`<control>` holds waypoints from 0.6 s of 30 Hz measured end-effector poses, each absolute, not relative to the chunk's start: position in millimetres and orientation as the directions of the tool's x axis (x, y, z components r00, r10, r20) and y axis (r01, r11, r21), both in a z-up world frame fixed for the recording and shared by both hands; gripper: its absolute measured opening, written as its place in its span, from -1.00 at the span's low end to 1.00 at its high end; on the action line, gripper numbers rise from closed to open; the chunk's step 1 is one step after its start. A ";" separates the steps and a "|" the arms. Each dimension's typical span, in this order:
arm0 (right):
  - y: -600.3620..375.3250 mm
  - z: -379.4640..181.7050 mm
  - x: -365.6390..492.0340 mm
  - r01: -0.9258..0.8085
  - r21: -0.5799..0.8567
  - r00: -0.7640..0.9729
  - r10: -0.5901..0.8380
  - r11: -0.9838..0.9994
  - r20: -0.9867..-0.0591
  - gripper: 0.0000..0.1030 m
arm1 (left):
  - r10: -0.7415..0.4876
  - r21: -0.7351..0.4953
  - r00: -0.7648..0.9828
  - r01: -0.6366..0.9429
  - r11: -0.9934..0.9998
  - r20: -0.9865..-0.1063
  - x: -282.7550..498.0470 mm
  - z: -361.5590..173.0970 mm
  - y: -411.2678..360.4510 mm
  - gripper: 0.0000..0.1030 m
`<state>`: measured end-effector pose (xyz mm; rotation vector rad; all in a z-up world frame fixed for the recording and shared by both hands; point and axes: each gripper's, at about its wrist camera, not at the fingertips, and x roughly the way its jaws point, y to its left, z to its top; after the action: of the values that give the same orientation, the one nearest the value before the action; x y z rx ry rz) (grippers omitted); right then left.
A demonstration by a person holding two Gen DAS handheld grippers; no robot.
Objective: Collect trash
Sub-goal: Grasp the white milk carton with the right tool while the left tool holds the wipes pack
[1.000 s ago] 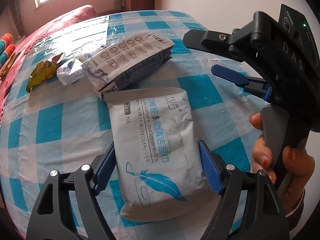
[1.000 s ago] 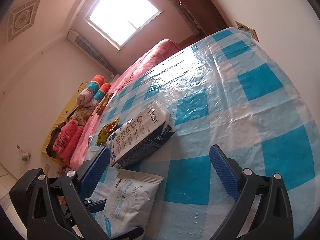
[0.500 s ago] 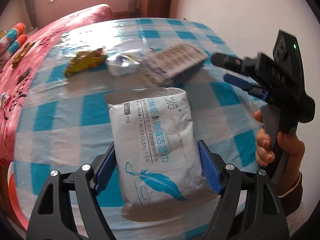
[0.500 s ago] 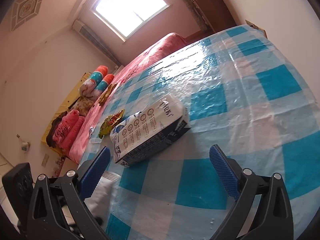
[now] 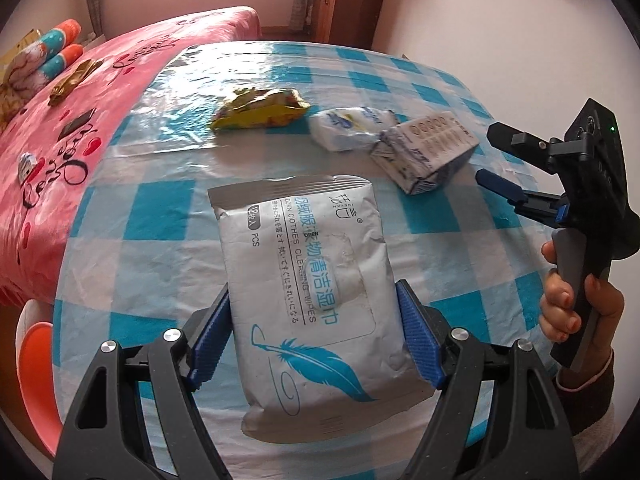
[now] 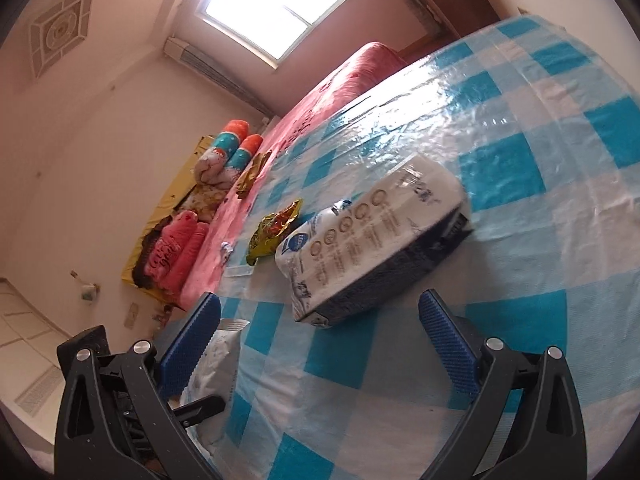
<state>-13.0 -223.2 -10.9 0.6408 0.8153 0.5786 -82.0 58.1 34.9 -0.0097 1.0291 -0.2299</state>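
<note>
My left gripper (image 5: pixel 314 334) is shut on a white wet-wipes pack (image 5: pixel 308 268) with a blue feather print and holds it lifted above the checkered table (image 5: pixel 160 216). On the table beyond lie a yellow snack wrapper (image 5: pixel 260 108), a small white tissue pack (image 5: pixel 350 128) and a white-and-navy tissue pack (image 5: pixel 428 150). My right gripper (image 6: pixel 320 344) is open and empty, hovering just before the white-and-navy pack (image 6: pixel 372 236). It also shows in the left wrist view (image 5: pixel 516 176), at the right. The wipes pack (image 6: pixel 216 364) shows partly at the lower left of the right wrist view.
A bed with a pink cover (image 5: pixel 80 92) stands left of the table, with rolled pillows (image 5: pixel 48 52). An orange stool (image 5: pixel 36 364) sits by the table's near left edge. A wall (image 5: pixel 480 12) is close behind the table on the right.
My left gripper has lifted the wipes pack and pulled back from the table. My right gripper has come closer to the white-and-navy pack.
</note>
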 end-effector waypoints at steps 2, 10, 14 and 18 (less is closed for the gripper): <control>-216.7 -8.3 -8.3 -0.198 0.684 0.567 0.651 0.703 -0.505 0.90 | -0.204 -0.127 0.497 0.185 0.975 -0.843 -82.8 34.5 67.4 0.51; -192.9 -13.0 16.7 -0.084 0.590 0.574 0.523 0.803 -0.630 0.90 | -0.232 -0.158 0.523 0.183 0.970 -0.820 -91.0 35.1 94.3 0.51; -183.8 -11.9 28.4 -0.076 0.500 0.585 0.444 0.863 -0.679 0.90 | -0.245 -0.178 0.529 0.176 0.968 -0.813 -93.2 34.3 106.8 0.51; -171.0 -9.0 48.6 -0.085 0.375 0.587 0.350 0.923 -0.730 0.90 | -0.254 -0.194 0.532 0.168 0.967 -0.808 -93.4 31.8 116.8 0.51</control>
<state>48.6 -171.0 -9.0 0.3163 0.9122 0.2586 -93.4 116.8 31.8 -0.0966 0.9788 -0.2522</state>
